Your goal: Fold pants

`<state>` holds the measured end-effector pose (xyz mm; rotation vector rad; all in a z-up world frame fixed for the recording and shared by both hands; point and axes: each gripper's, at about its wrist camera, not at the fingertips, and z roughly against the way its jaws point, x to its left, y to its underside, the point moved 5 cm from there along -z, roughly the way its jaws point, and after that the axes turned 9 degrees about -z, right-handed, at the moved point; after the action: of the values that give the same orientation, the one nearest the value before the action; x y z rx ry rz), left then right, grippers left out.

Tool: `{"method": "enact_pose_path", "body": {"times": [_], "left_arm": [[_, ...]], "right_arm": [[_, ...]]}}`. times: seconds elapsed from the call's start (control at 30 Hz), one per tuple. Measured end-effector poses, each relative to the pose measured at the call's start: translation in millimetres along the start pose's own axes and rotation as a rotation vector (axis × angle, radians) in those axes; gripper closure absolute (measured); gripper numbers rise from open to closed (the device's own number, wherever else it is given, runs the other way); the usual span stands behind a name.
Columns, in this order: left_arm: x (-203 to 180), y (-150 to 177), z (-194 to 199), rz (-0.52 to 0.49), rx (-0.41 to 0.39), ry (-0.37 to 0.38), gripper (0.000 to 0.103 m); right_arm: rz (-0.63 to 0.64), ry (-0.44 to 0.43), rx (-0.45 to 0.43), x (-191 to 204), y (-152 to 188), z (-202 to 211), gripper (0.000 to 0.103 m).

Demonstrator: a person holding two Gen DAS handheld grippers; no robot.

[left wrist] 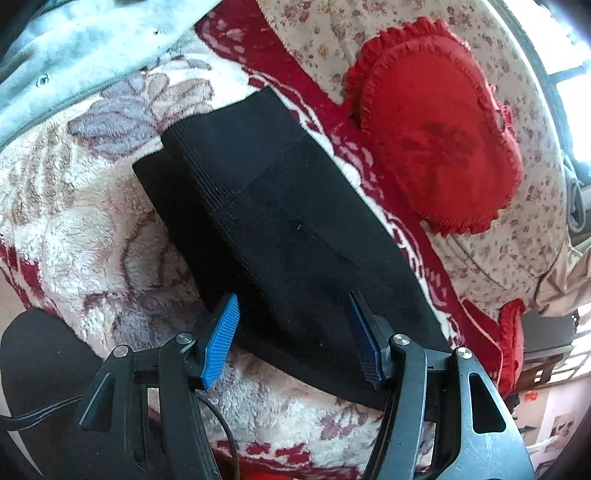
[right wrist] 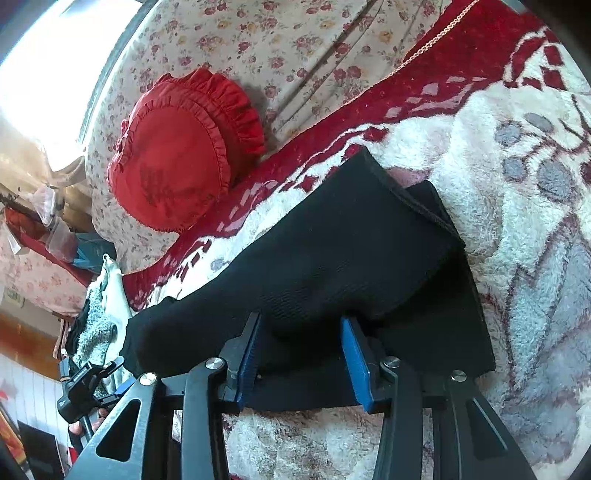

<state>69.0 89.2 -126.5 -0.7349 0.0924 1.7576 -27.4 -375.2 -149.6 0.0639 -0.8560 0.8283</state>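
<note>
Black pants (left wrist: 280, 229) lie folded in layers on a fluffy floral blanket (left wrist: 74, 229). They also show in the right wrist view (right wrist: 332, 266), with the top layer's hem lying short of the layer beneath. My left gripper (left wrist: 295, 325) is open, its blue pads just above the near edge of the pants, holding nothing. My right gripper (right wrist: 301, 350) is open too, its jaws on either side of a raised bump of the black fabric, not closed on it.
A round red frilled cushion (left wrist: 436, 136) lies on a floral sheet (left wrist: 314, 33) beyond the pants; it also shows in the right wrist view (right wrist: 177, 155). A light grey garment (left wrist: 74, 48) lies at the upper left. A black bag with a zip (left wrist: 40, 387) is at the lower left.
</note>
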Motion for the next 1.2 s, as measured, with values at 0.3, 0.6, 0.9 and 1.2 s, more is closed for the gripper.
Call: {"method": "enact_pose_path", "body": {"times": [0.3, 0.6, 0.9, 1.2], "left_arm": [[-15, -12, -13, -0.008, -0.033, 0.016, 0.06], [-19, -23, 29, -0.113, -0.114, 0.03, 0.096], [2, -2, 9, -0.122, -0.061, -0.042, 0.096], [0, -3, 6, -0.145, -0.07, -0.06, 0.096]], "right_arm": [[0.031, 0.021, -0.033, 0, -1, 0, 0.083], [0.157, -0.03, -0.107, 38, 4, 51, 0.103], [0.185, 0.043, -0.054, 26, 28, 48, 0.103], [-0.036, -0.014, -0.073, -8, 7, 30, 0.072]]}}
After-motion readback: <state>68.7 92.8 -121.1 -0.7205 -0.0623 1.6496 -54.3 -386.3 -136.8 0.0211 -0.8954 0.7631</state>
